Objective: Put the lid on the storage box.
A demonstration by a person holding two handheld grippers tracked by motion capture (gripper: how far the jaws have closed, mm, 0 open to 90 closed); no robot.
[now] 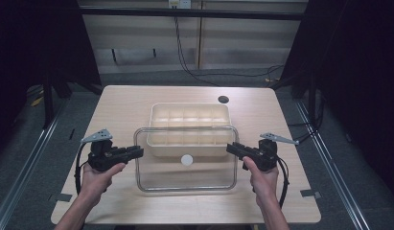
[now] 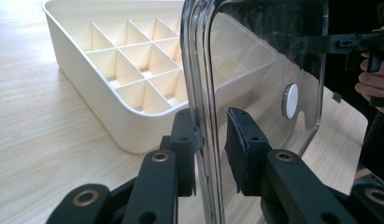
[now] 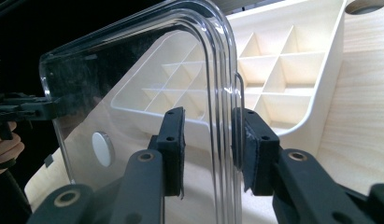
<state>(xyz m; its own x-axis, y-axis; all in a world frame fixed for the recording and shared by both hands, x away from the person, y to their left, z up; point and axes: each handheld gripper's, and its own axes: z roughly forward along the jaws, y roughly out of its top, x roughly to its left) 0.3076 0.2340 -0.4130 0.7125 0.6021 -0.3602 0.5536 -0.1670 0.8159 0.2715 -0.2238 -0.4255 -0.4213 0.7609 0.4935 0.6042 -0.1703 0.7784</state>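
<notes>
A clear plastic lid [image 1: 185,178] with a white round disc [image 1: 186,159] near its middle hangs roughly level above the table's front half. Its far edge overlaps the front of a cream box [image 1: 190,106] divided into several compartments. My left gripper [image 1: 139,152] is shut on the lid's left rim and my right gripper [image 1: 230,148] is shut on its right rim. In the left gripper view the jaws [image 2: 213,140] straddle the lid's [image 2: 255,60] edge, with the box [image 2: 101,93] behind. In the right gripper view the jaws [image 3: 208,135] clamp the lid's [image 3: 133,93] rim in front of the box [image 3: 330,84].
The light wooden table [image 1: 127,100] has a dark round hole [image 1: 223,99] at the back right. Grey tape marks sit near the front corners [image 1: 63,197]. Cables run over the floor behind the table, and dark frames stand on both sides.
</notes>
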